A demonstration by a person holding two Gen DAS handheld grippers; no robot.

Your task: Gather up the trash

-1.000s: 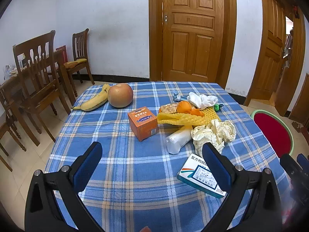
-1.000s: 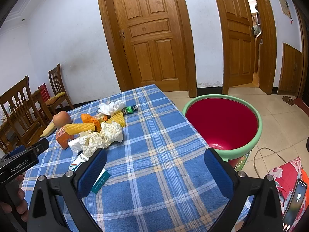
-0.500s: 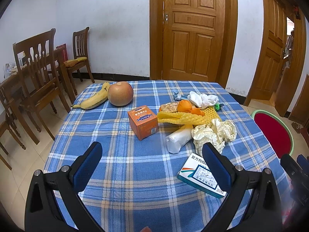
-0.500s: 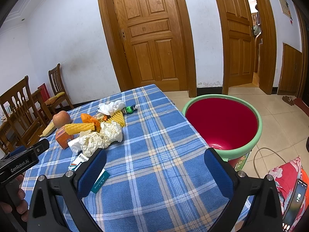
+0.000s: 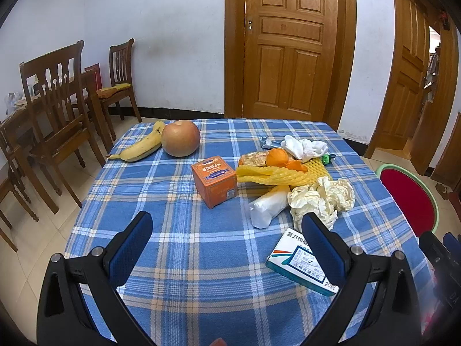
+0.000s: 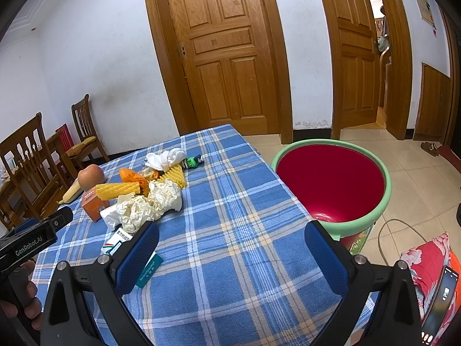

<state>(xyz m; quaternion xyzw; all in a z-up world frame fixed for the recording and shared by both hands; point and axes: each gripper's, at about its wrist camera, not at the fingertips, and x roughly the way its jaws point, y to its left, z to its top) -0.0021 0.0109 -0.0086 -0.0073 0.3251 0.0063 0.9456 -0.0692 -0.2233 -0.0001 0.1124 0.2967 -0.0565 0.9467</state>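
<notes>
Both claws gape empty: left claw (image 5: 227, 248) should pinch crumpled paper (image 5: 321, 199) near the medicine box (image 5: 302, 262), sparing fruit.

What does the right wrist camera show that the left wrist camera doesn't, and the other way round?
Only the right wrist view shows the full inside of the red basin, a phone at the lower right, and the hand gripping the left gripper's handle. Only the left wrist view shows the whole banana and the top face of the orange box. Both show the blue plaid tablecloth, the apple, the crumpled paper, the yellow foam net and the white medicine box. Both grippers are open and empty.
</notes>
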